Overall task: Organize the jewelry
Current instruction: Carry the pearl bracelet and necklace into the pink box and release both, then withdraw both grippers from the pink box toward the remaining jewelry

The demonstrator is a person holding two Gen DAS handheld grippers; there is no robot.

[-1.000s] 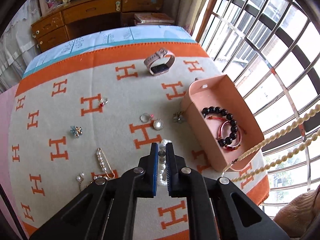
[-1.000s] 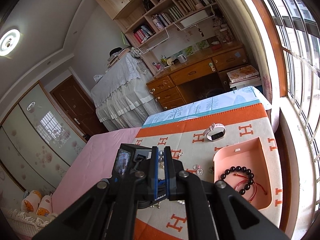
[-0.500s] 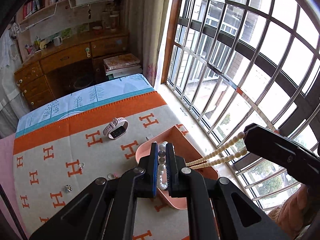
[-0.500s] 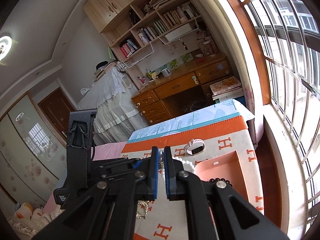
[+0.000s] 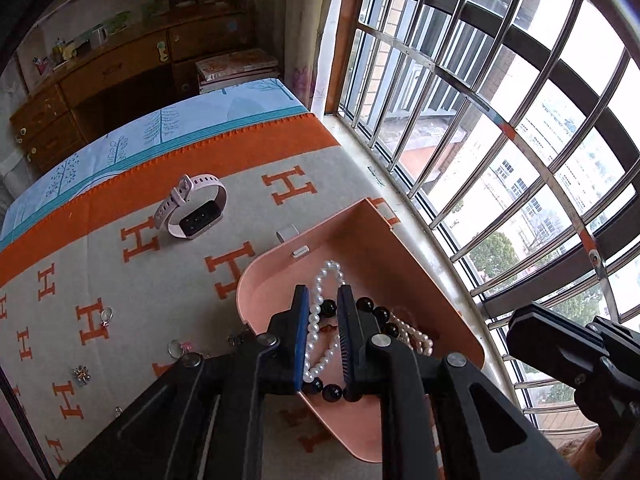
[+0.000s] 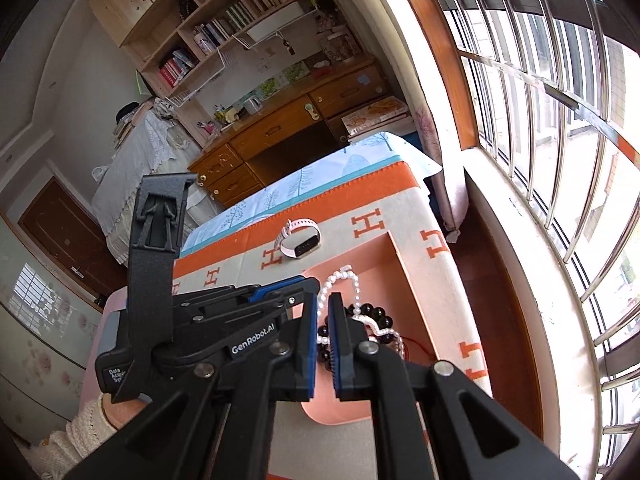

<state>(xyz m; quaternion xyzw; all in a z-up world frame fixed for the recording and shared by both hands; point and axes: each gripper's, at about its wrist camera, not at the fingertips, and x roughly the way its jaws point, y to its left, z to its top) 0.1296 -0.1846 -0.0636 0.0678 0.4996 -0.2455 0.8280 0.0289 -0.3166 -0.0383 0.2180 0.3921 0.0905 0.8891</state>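
- Left gripper (image 5: 323, 300): fingers parted, nothing gripped; white pearl necklace (image 5: 322, 292) lies loose between them inside the shallow pink tray (image 5: 404, 256).
- Right gripper (image 6: 323, 312): fingers slightly apart, empty, above the same tray.

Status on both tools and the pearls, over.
Left tool open over pink tray. Right tool open. Pearl necklace lying in tray on black bead bracelet. Nothing blocking.
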